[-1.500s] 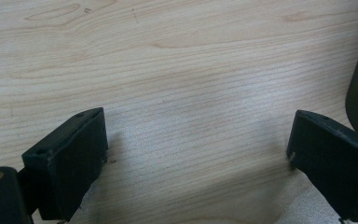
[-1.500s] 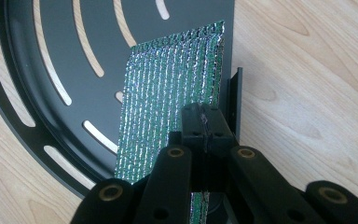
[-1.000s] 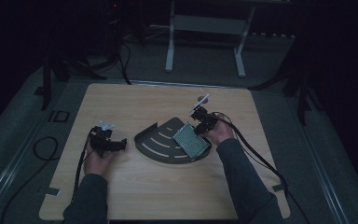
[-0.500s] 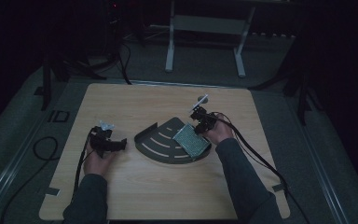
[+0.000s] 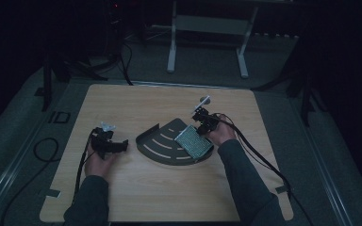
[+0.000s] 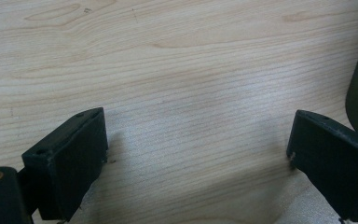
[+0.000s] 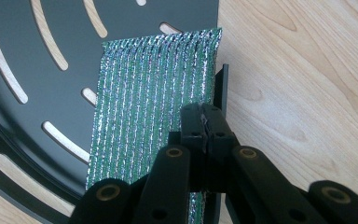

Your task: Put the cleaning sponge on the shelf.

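- Forearms enter from the bottom edge of the high view; the left gripper point(image 5: 107, 143) rests at centre-left, the right gripper point(image 5: 206, 123) right of centre.
- Dim light blurs detail there.
- Left jaws gape wide over bare table point(image 6: 191, 70); right jaws are pinched on the green mesh pad point(image 7: 149, 107), which lies on the black slotted tray point(image 7: 37, 60).

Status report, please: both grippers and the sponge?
Right gripper shut on green sponge over black tray. Left gripper open, empty, over table. Nothing in the way.

The sponge point(image 5: 194, 143) lies on the tray's point(image 5: 160, 143) right part, on the table point(image 5: 146, 188).
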A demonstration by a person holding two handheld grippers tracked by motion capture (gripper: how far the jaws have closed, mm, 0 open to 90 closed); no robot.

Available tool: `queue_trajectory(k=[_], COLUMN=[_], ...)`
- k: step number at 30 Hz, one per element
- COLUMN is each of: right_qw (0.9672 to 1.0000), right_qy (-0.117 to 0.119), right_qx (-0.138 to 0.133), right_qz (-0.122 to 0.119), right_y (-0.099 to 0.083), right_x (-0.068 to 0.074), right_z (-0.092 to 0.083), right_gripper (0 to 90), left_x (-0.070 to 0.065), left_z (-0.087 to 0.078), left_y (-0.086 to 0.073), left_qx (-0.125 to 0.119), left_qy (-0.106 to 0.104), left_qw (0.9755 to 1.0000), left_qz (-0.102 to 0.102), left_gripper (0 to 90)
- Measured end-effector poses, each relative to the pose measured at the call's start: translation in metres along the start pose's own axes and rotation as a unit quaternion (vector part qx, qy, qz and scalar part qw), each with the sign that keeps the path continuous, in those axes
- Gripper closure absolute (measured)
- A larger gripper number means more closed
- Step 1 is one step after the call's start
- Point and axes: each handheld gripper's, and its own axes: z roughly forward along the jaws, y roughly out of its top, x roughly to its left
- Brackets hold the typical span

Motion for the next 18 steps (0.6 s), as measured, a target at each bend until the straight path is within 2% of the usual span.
queue_trajectory(k=[7,13,18], right_qw=[1.0,0.9997,0.999], right_qy=[-0.001,-0.002,0.001], right_qx=[-0.005,-0.022,-0.039], right_qz=[0.003,0.008,0.02], right_y=[-0.002,-0.008,-0.017], right_x=[-0.002,-0.007,-0.014], right_z=[-0.004,-0.013,-0.024], right_gripper=[86.4,71.5,63.7], left_x=[0.0,0.0,0.0], left_z=[0.0,0.0,0.0], left_y=[0.0,0.0,0.0], left_qx=[0.0,0.0,-0.001], left_qy=[0.0,0.0,0.0], left_qw=[1.0,1.0,1.0], left_qz=[0.0,0.0,-0.001], left_gripper=[5.5,5.6,5.6])
